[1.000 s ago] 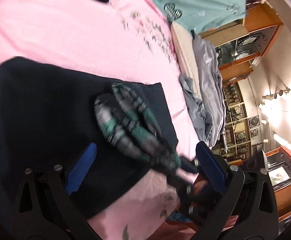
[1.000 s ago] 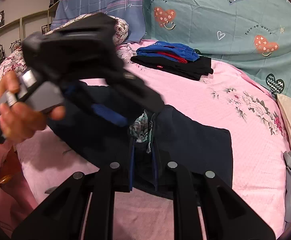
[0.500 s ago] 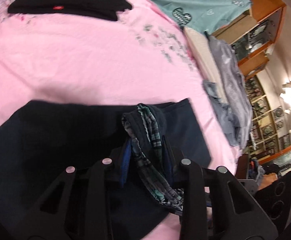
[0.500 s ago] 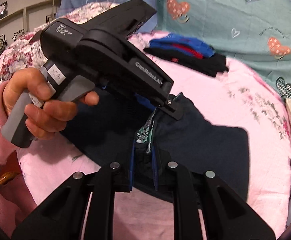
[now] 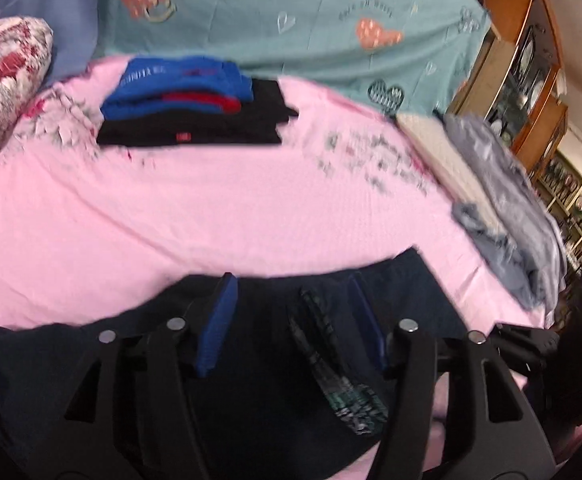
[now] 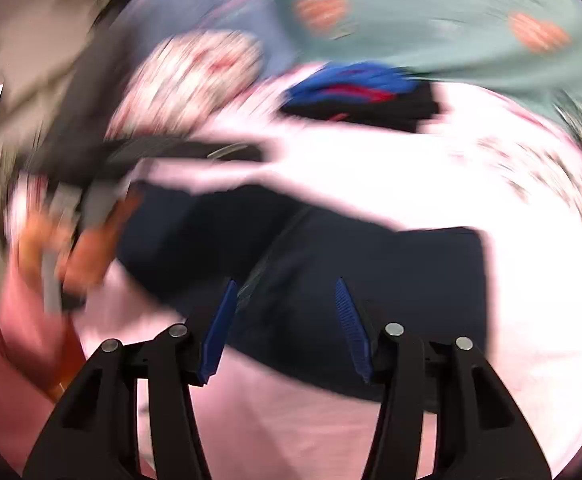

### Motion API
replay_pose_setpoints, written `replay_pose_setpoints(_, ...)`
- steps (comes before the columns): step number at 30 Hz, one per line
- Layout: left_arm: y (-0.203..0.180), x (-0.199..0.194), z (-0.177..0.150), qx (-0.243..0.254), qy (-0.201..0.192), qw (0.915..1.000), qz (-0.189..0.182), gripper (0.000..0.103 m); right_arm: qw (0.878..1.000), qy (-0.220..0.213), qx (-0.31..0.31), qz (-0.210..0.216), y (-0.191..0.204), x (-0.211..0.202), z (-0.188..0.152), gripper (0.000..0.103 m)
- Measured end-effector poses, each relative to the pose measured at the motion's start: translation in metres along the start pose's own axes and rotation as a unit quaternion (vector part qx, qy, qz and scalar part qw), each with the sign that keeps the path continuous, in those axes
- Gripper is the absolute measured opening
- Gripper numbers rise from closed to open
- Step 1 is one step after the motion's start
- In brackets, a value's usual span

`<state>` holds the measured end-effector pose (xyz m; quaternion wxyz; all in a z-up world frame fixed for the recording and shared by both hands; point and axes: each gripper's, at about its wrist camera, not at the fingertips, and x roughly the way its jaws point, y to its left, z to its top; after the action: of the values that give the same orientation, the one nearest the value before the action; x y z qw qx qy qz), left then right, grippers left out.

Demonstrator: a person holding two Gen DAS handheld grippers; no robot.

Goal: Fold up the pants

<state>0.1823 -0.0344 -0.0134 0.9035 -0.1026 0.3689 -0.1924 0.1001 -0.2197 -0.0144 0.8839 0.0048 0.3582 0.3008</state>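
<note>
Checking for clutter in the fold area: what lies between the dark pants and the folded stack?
Only bare pink sheet lies between the dark pants and the folded stack, clearest in the left wrist view.

Both my cameras bulge the room into a circle, with black corners and lines bending hard toward the rim. The room light is warm and even; a bright patch glares at the far right edge of my left view, by the wooden cabinets. My left view is mildly smeared: the floral print on the pink bedsheet runs into streaks. My right view is heavily blurred in a swirl, and the sheet there blows out nearly white. Only my right tongs stay crisp. The dark pants read as a near-featureless dark mass.
</note>
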Motion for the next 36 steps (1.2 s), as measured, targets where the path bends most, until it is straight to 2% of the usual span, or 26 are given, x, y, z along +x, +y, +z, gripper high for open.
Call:
replay_pose_setpoints(2,-0.01,-0.006,0.004,-0.002,0.0,0.9989,-0.046,0.063,0.995,-0.036,0.093,0.005,-0.04,-0.015,0.011,0.052)
replay_pose_setpoints(4,-0.027,0.003,0.003,0.003,0.019,0.9953,-0.095,0.064,0.983,-0.059,0.174,0.024,-0.078,-0.019,0.018,0.051)
replay_pose_setpoints(7,-0.053,0.033,-0.007,0.013,0.074,0.9873,-0.14,0.063,0.966,-0.054,0.246,0.052,-0.118,0.0,0.022,0.043)
replay_pose_setpoints(9,-0.056,0.057,-0.017,0.009,0.111,0.9862,-0.122,0.062,0.959,-0.026,0.275,0.056,-0.132,0.02,0.019,0.042)
replay_pose_setpoints(10,-0.049,0.07,-0.024,-0.006,0.131,0.9857,-0.107,0.06,0.958,-0.002,0.286,0.035,-0.138,0.033,0.013,0.041)
replay_pose_setpoints(11,-0.04,0.079,-0.029,-0.024,0.146,0.9841,-0.099,0.059,0.958,0.018,0.287,0.023,-0.141,0.044,0.008,0.037)
replay_pose_setpoints(12,-0.031,0.086,-0.034,-0.043,0.156,0.9813,-0.104,0.058,0.957,0.022,0.289,0.021,-0.143,0.05,0.0,0.029)
replay_pose_setpoints(13,-0.022,0.084,-0.037,-0.052,0.15,0.9805,-0.116,0.057,0.956,0.017,0.291,0.02,-0.145,0.051,-0.002,0.026)
replay_pose_setpoints(16,-0.02,0.075,-0.035,-0.055,0.147,0.9807,-0.117,0.057,0.954,0.008,0.3,0.022,-0.141,0.03,-0.001,0.027)
replay_pose_setpoints(18,-0.023,0.065,-0.031,-0.055,0.14,0.9824,-0.111,0.057,0.959,-0.011,0.28,0.031,-0.127,0.007,0.001,0.028)
replay_pose_setpoints(20,-0.028,0.051,-0.029,-0.048,0.125,0.984,-0.117,0.062,0.967,-0.021,0.251,0.048,-0.11,-0.015,0.001,0.028)
replay_pose_setpoints(22,-0.035,0.042,-0.033,-0.033,0.115,0.9855,-0.12,0.071,0.969,-0.009,0.24,0.059,-0.097,-0.026,-0.009,0.028)
replay_pose_setpoints(24,-0.042,0.045,-0.04,-0.018,0.123,0.985,-0.119,0.071,0.968,0.016,0.243,0.052,-0.094,-0.023,-0.025,0.028)
replay_pose_setpoints(25,-0.042,0.051,-0.047,-0.014,0.135,0.9847,-0.109,0.071,0.967,0.042,0.249,0.026,-0.096,-0.016,-0.038,0.028)
replay_pose_setpoints(26,-0.041,0.056,-0.054,-0.013,0.143,0.9844,-0.101,0.071,0.965,0.052,0.257,0.017,-0.1,-0.01,-0.05,0.027)
replay_pose_setpoints(28,-0.038,0.056,-0.06,-0.008,0.135,0.9855,-0.102,0.071,0.957,0.028,0.285,0.044,-0.11,-0.014,-0.064,0.023)
replay_pose_setpoints(30,-0.041,0.05,-0.06,-0.001,0.131,0.9864,-0.098,0.071,0.952,0.027,0.302,0.048,-0.112,-0.021,-0.061,0.025)
replay_pose_setpoints(32,-0.045,0.037,-0.057,0.008,0.118,0.9889,-0.091,0.071,0.96,0.023,0.278,0.032,-0.102,-0.027,-0.051,0.03)
replay_pose_setpoints(34,-0.047,0.024,-0.055,0.02,0.096,0.9905,-0.096,0.078,0.97,0.015,0.237,0.047,-0.087,-0.032,-0.043,0.032)
replay_pose_setpoints(36,-0.051,0.018,-0.057,0.03,0.089,0.9906,-0.1,0.081,0.972,0.038,0.228,0.037,-0.083,-0.024,-0.046,0.036)
